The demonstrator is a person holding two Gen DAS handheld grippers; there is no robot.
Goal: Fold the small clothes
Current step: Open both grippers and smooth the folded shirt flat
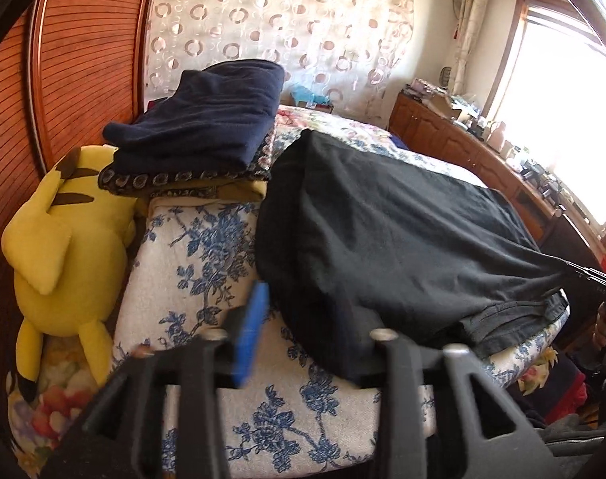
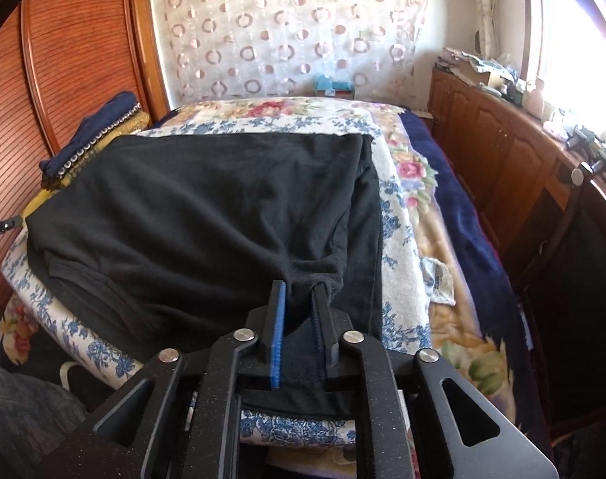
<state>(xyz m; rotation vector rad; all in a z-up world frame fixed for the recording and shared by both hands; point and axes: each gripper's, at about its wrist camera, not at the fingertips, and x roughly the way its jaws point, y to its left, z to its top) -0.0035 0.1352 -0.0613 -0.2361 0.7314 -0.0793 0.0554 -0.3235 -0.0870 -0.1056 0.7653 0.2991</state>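
A black garment (image 1: 382, 231) (image 2: 203, 207) lies spread on the blue-flowered cover (image 1: 207, 247) (image 2: 398, 219) of a bed. My left gripper (image 1: 304, 299) is at its near left corner, blurred; the blue pad (image 1: 255, 319) stands clear of the cloth, and the other finger is hidden under the hem. My right gripper (image 2: 299, 285) is at the near right corner. Its jaws stand a little apart with a strip of the black cloth lying between them, and folds run toward its tips. The right gripper (image 1: 594, 279) also shows at the edge of the left wrist view.
A stack of folded clothes topped by a navy piece (image 1: 207, 119) (image 2: 91, 135) sits at the bed's far left, beside a yellow plush toy (image 1: 63, 247). A wooden wardrobe (image 1: 63, 60) stands left. A cluttered wooden cabinet (image 2: 502, 139) runs along the right under a window.
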